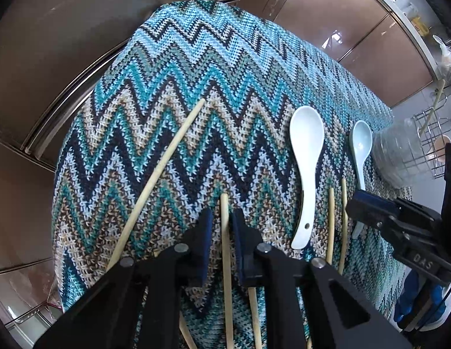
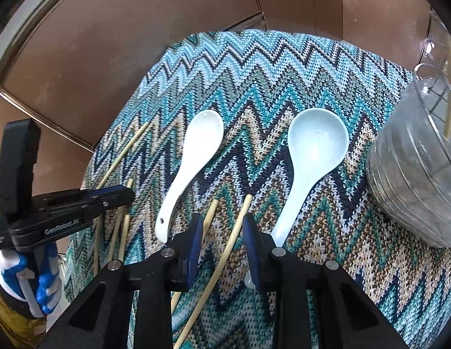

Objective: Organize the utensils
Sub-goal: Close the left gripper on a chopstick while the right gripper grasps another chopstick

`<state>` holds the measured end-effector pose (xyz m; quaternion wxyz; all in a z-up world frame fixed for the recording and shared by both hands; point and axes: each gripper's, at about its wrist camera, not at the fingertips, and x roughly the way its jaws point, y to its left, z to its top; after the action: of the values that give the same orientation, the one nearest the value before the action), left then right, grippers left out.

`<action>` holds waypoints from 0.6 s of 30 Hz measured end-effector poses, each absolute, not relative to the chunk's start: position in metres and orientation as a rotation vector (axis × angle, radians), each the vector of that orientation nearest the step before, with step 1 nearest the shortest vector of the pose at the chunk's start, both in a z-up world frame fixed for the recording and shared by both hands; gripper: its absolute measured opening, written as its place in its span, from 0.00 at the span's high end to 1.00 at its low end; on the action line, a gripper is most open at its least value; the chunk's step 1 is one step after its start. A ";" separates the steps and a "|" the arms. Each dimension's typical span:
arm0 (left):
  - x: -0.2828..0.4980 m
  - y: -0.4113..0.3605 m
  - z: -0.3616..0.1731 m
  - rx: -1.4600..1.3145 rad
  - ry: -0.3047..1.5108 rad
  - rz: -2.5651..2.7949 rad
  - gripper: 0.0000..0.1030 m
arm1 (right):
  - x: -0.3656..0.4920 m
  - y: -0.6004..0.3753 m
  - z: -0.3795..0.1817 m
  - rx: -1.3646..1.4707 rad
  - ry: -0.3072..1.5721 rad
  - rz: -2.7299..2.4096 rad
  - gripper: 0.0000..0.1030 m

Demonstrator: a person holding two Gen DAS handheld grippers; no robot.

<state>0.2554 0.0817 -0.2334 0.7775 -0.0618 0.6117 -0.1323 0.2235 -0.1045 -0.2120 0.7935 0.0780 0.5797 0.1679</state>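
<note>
In the left wrist view, the chopstick (image 1: 224,226) between the left gripper's (image 1: 222,224) fingers runs under the black frame and off the bottom edge, so its near end is unseen. In the right wrist view, the handle end of the pale blue spoon (image 2: 309,157) disappears behind the right-hand finger (image 2: 254,250) of the right gripper (image 2: 222,232). The clear container (image 2: 414,174) beyond that finger is cut by the right edge, and its contents are too hazy to tell.

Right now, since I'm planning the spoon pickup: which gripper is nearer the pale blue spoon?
Right. The right gripper sits beside the pale blue spoon handle; the left gripper is farther left, past the white spoon.
</note>
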 end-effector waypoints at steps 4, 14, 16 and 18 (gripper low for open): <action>0.260 0.079 -0.235 -0.122 1.329 -0.278 0.91 | 0.230 -0.100 -0.220 0.151 1.273 0.353 0.81; 0.255 0.070 -0.235 -0.078 1.323 -0.245 0.95 | 0.232 -0.092 -0.229 0.140 1.284 0.331 0.90; 0.256 0.067 -0.236 -0.078 1.317 -0.239 0.95 | 0.232 -0.094 -0.229 0.163 1.282 0.330 0.91; 0.253 0.067 -0.236 -0.089 1.313 -0.234 0.96 | 0.232 -0.096 -0.229 0.190 1.277 0.328 0.92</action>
<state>0.2532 0.0674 -0.2361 0.7849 -0.0410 0.6086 -0.1085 0.2323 -0.0964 -0.2289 0.7863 0.0879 0.5923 0.1523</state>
